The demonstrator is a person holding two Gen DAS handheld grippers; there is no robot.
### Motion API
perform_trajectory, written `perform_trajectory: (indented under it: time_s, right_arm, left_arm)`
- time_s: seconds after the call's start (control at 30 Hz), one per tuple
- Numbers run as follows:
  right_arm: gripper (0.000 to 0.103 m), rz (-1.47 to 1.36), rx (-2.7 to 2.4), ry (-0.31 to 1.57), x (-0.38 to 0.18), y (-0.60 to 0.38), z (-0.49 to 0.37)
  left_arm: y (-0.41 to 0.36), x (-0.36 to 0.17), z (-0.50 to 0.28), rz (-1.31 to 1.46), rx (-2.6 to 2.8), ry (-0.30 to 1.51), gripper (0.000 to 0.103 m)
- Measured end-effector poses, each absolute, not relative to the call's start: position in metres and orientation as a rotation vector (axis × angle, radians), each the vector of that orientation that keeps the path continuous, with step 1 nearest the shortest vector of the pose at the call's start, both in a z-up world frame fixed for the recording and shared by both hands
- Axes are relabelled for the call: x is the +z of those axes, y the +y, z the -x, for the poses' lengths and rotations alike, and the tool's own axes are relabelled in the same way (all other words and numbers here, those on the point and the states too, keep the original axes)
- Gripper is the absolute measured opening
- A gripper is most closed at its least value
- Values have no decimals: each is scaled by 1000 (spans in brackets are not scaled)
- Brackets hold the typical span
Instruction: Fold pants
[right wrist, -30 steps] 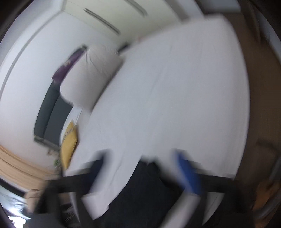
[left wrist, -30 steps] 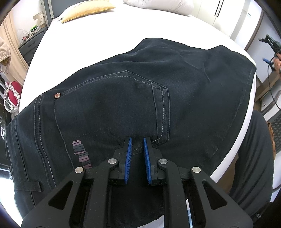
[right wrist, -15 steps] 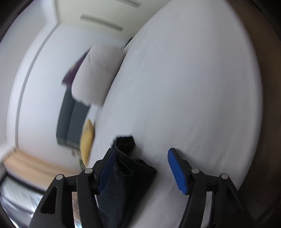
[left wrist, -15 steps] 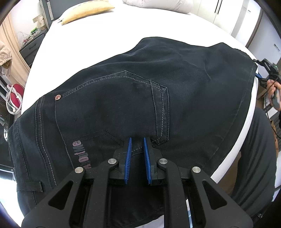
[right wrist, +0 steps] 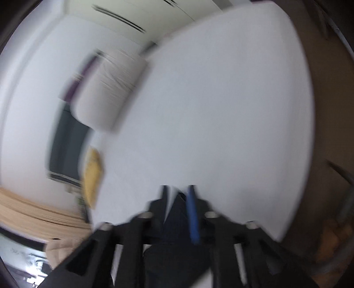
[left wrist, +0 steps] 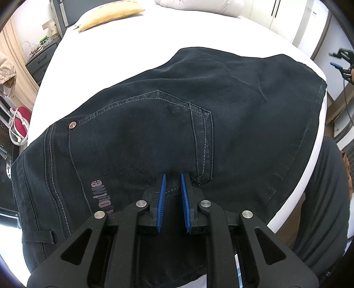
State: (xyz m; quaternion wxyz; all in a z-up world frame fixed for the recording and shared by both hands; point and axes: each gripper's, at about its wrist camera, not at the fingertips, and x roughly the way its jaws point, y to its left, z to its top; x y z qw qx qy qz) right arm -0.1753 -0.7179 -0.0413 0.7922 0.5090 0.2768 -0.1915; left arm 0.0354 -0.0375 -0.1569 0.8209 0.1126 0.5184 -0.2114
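Observation:
Dark denim pants (left wrist: 168, 124) lie flat on the white bed (left wrist: 137, 39), back pocket up. My left gripper (left wrist: 173, 199) points down at the near edge by the pocket's corner and is shut on a pinch of the cloth. In the left wrist view my right gripper (left wrist: 343, 63) shows small at the far right, off the bed's edge. The right wrist view is blurred. There my right gripper (right wrist: 179, 206) has its jaws closing, drawn narrow around a dark end of the pants (right wrist: 177, 221).
A yellow cushion (left wrist: 110, 13) and a pale pillow (left wrist: 199, 4) lie at the head of the bed. A dark nightstand (left wrist: 41, 62) stands to the left. A person's dark-clad leg (left wrist: 320, 199) is by the bed's right edge. Wardrobe doors (left wrist: 283, 13) stand behind.
My right gripper's jaws have drawn in from wide apart to narrow around the dark cloth, and it has swung up from the pants' far corner. The left gripper has not moved.

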Motion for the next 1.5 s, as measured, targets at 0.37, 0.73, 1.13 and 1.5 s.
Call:
perform_trajectory:
  time_s: [0.37,0.73,1.13,1.5]
  right_arm:
    - [59,-1060,-273,591,-155,-695,222]
    - [3,-1061,-213,777,-136,-709,215]
    - [63,-1175,-279,629,-89,-716,255]
    - [54,-1511,-139,563,-183,-646,262]
  left_arm:
    - [-39,-156,-36,-260,-457,1108,13]
    - [-46,-156,-36,-281,-428,1110,13]
    - [-44,-156,-35,-270,-417,1099,13]
    - [-45,-155,-32,-281,-414,1094,13]
